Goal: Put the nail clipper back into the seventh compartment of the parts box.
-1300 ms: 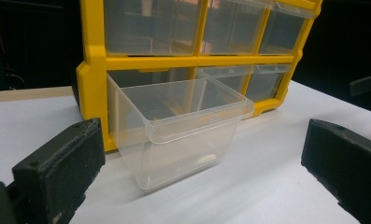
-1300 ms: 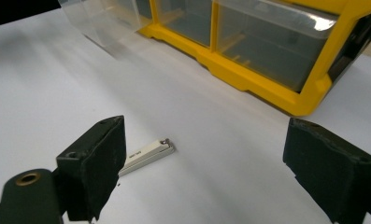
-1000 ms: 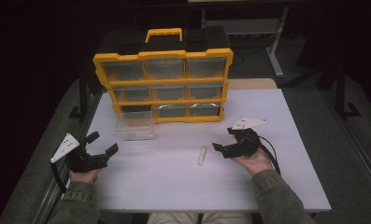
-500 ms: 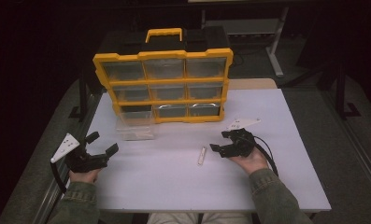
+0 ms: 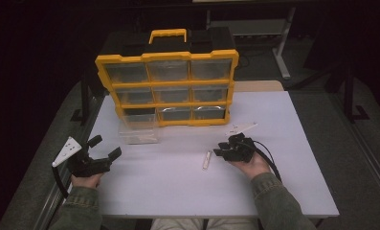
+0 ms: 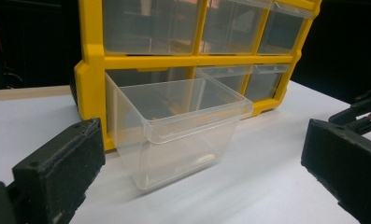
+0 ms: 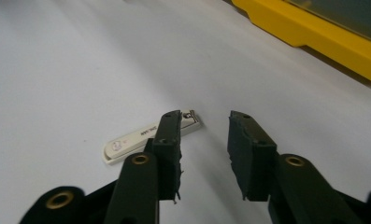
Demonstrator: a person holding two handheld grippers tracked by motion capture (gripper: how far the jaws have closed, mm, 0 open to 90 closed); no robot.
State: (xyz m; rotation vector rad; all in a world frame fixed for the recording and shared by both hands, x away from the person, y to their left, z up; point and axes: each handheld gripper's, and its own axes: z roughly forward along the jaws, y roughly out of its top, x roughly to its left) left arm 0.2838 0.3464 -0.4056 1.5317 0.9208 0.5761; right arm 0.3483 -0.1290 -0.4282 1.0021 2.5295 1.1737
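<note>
— Up close, what are the jaws doing?

— On the right gripper [image 7: 204,135], the jaws have just been closing and now stand partly apart with bare counter between them. The nail clipper [image 7: 150,136] lies just beyond the left-hand jaw in the right gripper view, outside the gap; no pad presses on it. On the left gripper [image 6: 197,186], the jaws stand wide apart and hold nothing.

— Where does the clipper lie?

— Flat on the white counter [image 5: 178,191], just left of the right gripper [image 5: 219,149] in the high view, in front of the yellow organiser [image 5: 168,88]. The nail clipper [image 5: 206,159] is a slim pale bar.

— Which way does it point?

— From above, its long axis runs nearly front to back, tilted slightly; the far end leans toward the organiser. In the right gripper view its metal end points toward the jaws and its pale end away to the left.

— And the left side?

— The left gripper [image 5: 104,147] faces a clear plastic drawer [image 6: 178,126] standing upright on the counter, against the organiser's lower left corner.

— The setting?

— A plain white counter, matte and softly lit. Around it the room is dark; a table frame [image 5: 278,36] shows dimly behind.
</note>
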